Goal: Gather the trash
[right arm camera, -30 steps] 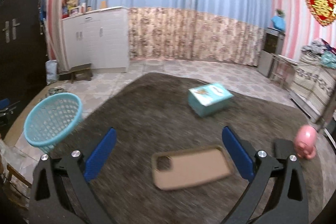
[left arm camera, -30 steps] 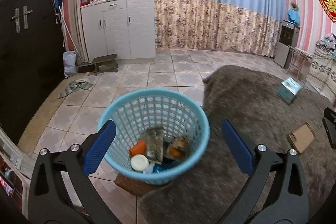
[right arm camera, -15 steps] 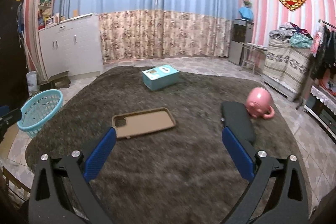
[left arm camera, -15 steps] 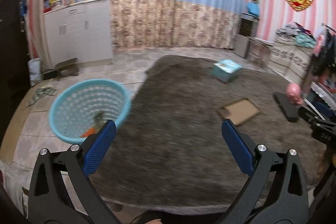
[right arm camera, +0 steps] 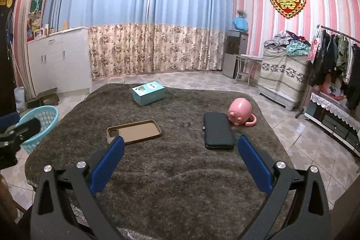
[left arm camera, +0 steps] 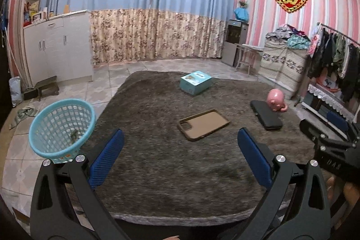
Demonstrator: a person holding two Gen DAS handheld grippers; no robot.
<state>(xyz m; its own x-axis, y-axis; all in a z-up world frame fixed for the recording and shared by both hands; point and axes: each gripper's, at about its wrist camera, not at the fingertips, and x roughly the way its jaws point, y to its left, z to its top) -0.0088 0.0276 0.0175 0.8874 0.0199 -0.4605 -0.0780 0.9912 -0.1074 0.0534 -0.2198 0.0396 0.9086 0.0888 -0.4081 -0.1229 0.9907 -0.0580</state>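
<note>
A light blue mesh trash basket [left arm camera: 60,127] stands off the left edge of the brown shaggy-covered table [left arm camera: 157,161], with a bit of trash showing inside; it also shows in the right wrist view [right arm camera: 41,125]. My left gripper [left arm camera: 180,154] is open and empty above the table's near side. My right gripper [right arm camera: 180,156] is open and empty, also over the near side. On the table lie a tan phone case [left arm camera: 202,124], a black case [left arm camera: 266,117], a pink pig mug [left arm camera: 276,99] and a teal box [left arm camera: 195,82].
White cabinets [left arm camera: 58,48] stand at the back left, with a small stool [left arm camera: 46,88] and a rag [left arm camera: 24,113] on the tiled floor. A clothes rack [left arm camera: 333,55] and a covered pile [left arm camera: 283,64] stand at the right.
Both grippers have pulled back and swung right, away from the basket. The left view went from looking down into the basket to taking in the whole table.
</note>
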